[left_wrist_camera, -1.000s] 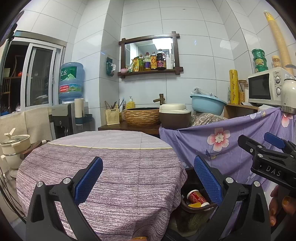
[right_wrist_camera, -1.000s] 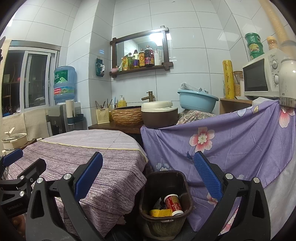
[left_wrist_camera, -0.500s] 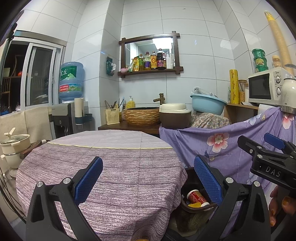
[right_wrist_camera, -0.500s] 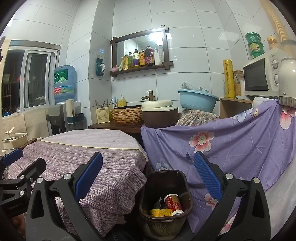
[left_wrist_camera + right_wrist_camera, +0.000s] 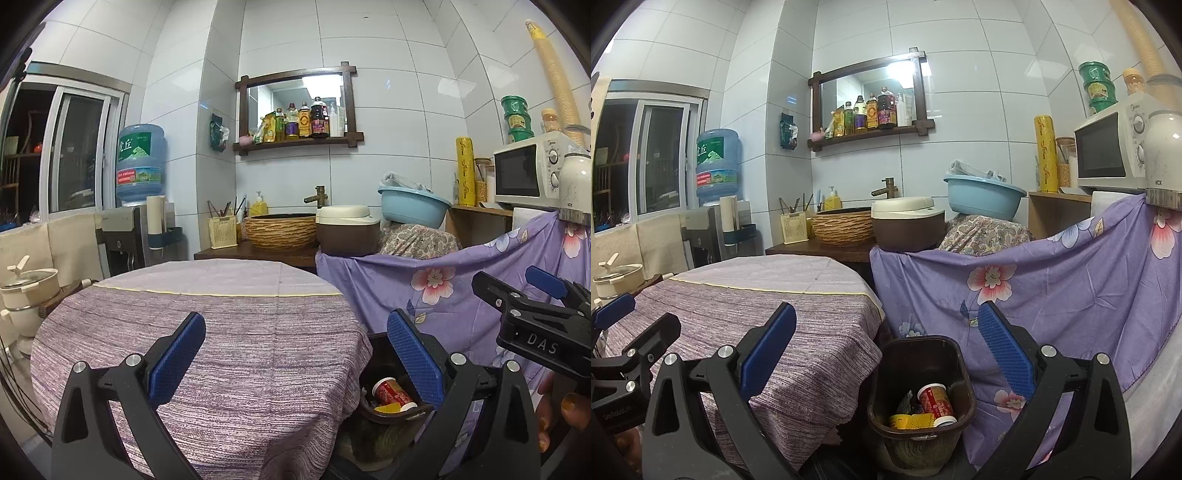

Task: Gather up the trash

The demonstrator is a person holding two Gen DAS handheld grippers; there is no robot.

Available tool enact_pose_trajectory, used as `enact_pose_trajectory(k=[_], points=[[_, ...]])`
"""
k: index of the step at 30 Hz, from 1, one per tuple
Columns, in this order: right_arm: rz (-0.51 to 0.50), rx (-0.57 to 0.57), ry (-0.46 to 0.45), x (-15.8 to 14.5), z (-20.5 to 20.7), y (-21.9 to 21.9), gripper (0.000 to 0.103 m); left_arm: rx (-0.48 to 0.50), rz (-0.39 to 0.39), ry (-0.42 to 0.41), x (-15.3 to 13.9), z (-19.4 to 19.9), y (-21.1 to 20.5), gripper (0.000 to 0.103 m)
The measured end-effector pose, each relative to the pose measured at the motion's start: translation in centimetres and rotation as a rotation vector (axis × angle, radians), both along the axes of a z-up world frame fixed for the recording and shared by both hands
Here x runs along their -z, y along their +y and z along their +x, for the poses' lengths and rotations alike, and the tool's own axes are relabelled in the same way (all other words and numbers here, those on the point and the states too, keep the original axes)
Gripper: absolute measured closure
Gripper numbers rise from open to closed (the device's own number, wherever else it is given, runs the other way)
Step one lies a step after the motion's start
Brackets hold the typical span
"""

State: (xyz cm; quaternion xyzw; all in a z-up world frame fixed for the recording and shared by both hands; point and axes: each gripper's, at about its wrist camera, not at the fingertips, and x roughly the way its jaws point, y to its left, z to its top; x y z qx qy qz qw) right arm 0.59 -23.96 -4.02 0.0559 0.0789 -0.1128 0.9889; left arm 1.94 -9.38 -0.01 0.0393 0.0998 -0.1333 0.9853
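Count of items in view. Grippers: 2, the left gripper (image 5: 295, 354) and the right gripper (image 5: 886, 354), each with 2 blue pads, jaws apart. Round table (image 5: 207, 332): 1, with 1 striped cloth. Trash bin (image 5: 919, 354): 1, at the table's right edge, holding 1 red cup (image 5: 934, 400) and 1 yellow wrapper (image 5: 910, 421); other contents unclear. Microwave (image 5: 524, 173): 1. Blue basin (image 5: 410, 205): 1. Water jug (image 5: 140, 162): 1. Green tubs (image 5: 517, 120) stacked on the microwave: 3. Shelf bottles: count unclear.

Cramped tiled home kitchen w/ microwave (image 5: 524, 171), rice cooker (image 5: 347, 230), water dispenser jug (image 5: 140, 162), condiment shelf (image 5: 299, 142), basin sink (image 5: 282, 230) & cloth-covered bench (image 5: 221, 325).
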Motion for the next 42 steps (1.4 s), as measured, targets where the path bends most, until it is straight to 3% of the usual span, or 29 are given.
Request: enact_pose_trajectory(k=[11, 42], points=[[0.006, 0.005, 0.005, 0.0, -0.1, 0.0, 0.006, -0.019, -0.004, 0.029, 0.1, 0.5, 0.3, 0.005], [-0.003, 0.019, 0.044, -0.4, 0.9, -0.4, 0.006, -0.015, -0.004, 0.007, 0.3, 0.7, 0.8, 0.005]])
